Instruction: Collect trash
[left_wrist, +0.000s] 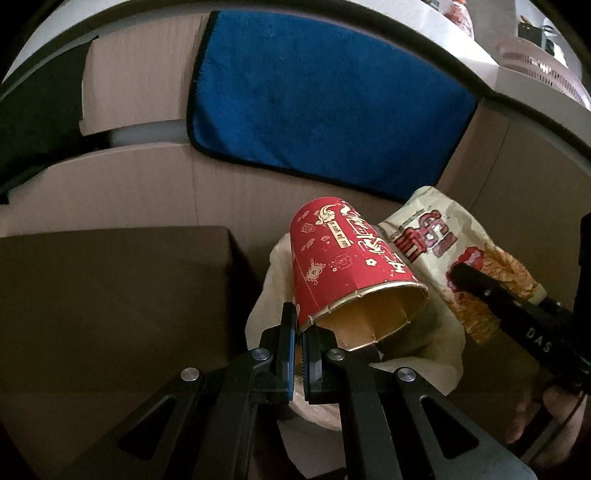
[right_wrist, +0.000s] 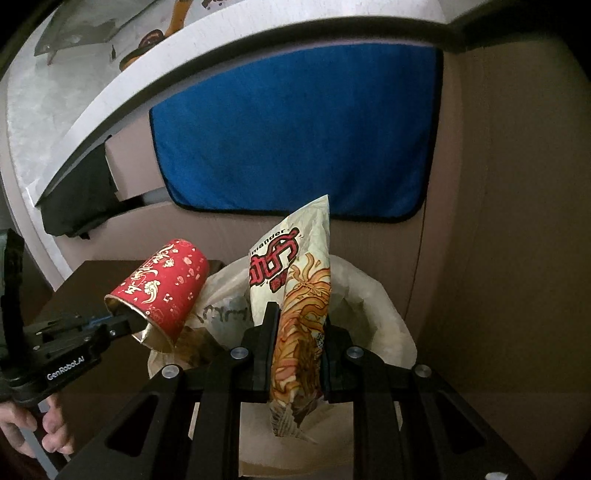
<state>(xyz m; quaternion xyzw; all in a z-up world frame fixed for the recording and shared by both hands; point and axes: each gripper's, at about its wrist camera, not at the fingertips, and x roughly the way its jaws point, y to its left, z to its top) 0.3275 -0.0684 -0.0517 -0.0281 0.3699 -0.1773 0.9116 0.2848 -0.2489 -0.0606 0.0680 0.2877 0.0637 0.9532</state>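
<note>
While both pieces of trash hang over the mouth of the pale bin bag, the step in hand looks like the drop, and doing it well is mostly a matter of where each piece sits before the fingers part. The left gripper is clamped on the rim of the red paper cup, one finger outside the wall and one inside, so the cup lies tilted with its open mouth toward the camera and its base pointing up and away. The right gripper is closed on the snack wrapper, pinching it at about mid-length so the top stands upright above the fingers and the bottom droops below them. In the right wrist view the cup hangs at the bag's left edge, partly over the brown box beside it — I would carry it further toward the middle of the opening before letting go, since a light cup released at the rim is likely to roll off outside. The wrapper is better placed, already above the opening; lowering it a little should stop it fluttering sideways. Cup and wrapper are close together, nearly touching in the left wrist view, so releasing one at a time seems wiser. A blue cloth lies on the cardboard beyond, clear of the work.
</note>
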